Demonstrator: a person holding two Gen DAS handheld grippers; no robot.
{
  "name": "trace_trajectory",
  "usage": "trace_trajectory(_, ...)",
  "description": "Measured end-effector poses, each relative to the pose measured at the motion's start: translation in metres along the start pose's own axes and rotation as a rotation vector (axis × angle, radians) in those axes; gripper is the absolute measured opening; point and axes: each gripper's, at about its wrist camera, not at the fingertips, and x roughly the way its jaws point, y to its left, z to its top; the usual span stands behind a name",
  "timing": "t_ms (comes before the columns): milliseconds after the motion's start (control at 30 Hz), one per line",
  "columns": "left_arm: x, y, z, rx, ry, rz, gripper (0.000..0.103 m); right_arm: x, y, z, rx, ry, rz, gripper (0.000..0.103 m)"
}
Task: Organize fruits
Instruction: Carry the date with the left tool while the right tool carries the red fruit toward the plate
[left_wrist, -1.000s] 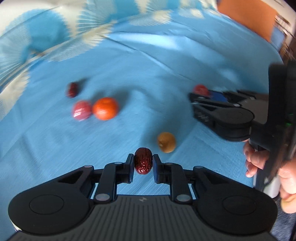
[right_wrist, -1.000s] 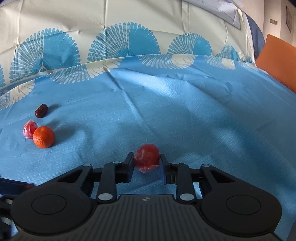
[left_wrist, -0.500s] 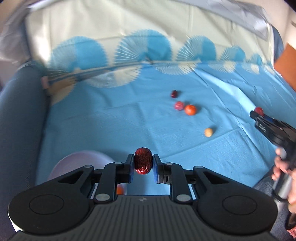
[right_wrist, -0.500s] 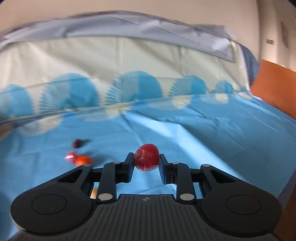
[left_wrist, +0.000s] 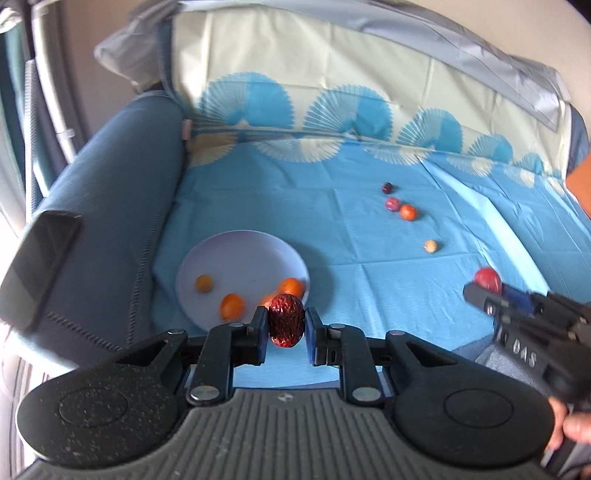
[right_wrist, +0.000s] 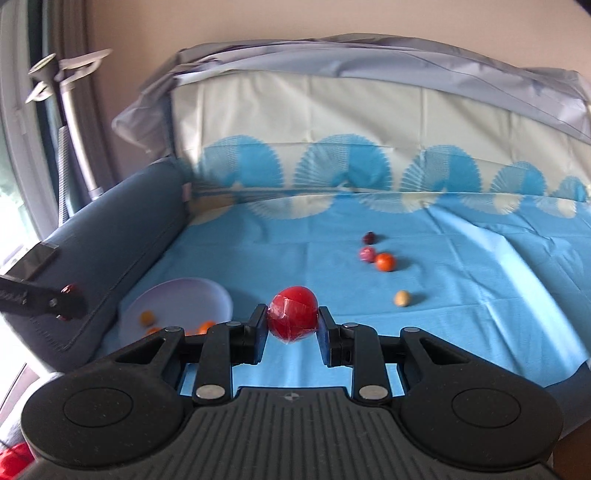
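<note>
Far left, the sofa armrest (left_wrist: 110, 206) is bounding the blue cloth (left_wrist: 332, 258); a dark flat object (left_wrist: 37, 266) is resting on it.

The pale plate (left_wrist: 236, 251) is sitting on the cloth beside the armrest, holding small orange fruits (left_wrist: 232, 305). It is lying on soft upholstery, so a hard drop is likely to tip it or send the fruits rolling off.

The left gripper (left_wrist: 286, 325) is clenching a wrinkled dark red date (left_wrist: 286, 320) between its pads, hanging at the plate's near rim. Risk: if the jaws are releasing here, the date is likely to strike the rim and bounce onto the cloth instead of settling inside.

Mid-cloth, four loose fruits are waiting well apart from the plate: a dark date (left_wrist: 386, 188), a pinkish wrapped fruit (left_wrist: 392, 204) touching or nearly touching an orange (left_wrist: 407, 212), and a tan fruit (left_wrist: 430, 246) nearer. The cloth's creases are likely to steer any rolling piece.

At right, the right gripper (right_wrist: 292, 322) is grasping a red fruit (right_wrist: 292, 312) in shiny film. The film is looking slippery, so the round fruit is possibly going to squirt out under the squeeze.

Both grippers are seemingly heading for one plate, so a collision over it is the main hazard.
</note>
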Motion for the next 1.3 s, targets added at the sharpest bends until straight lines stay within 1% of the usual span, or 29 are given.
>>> trace_trajectory(133,-0.018,0.008,-0.011,-0.007,-0.049,0.059,0.022,-0.017,0.026,-0.005,-0.065,0.006,0.031,0.029)
trace_trajectory(233,-0.025,0.014,-0.016,-0.032,-0.059,0.054,0.022,-0.021,0.039,-0.005,-0.097,0.018,0.039,0.029)
trace_trajectory(367,-0.029,0.018,-0.019,-0.035,-0.064,0.059,0.022,-0.023,0.05,-0.005,-0.124,0.025,0.044,0.029)
trace_trajectory(467,-0.028,0.021,-0.019,-0.042,-0.061,0.056,0.022,-0.021,0.05,-0.004,-0.134,0.031,0.043,0.029)
trace_trajectory(967,-0.001,0.034,-0.009,-0.073,0.01,0.041,0.022,-0.004,0.053,0.0,-0.173,0.065,0.05,0.029)
trace_trajectory(1133,0.016,0.04,-0.003,-0.089,0.039,0.039,0.022,0.009,0.055,0.001,-0.176,0.086,0.058,0.029)
trace_trajectory(1300,0.034,0.055,0.004,-0.112,0.07,0.051,0.022,0.029,0.064,0.004,-0.196,0.113,0.085,0.029)
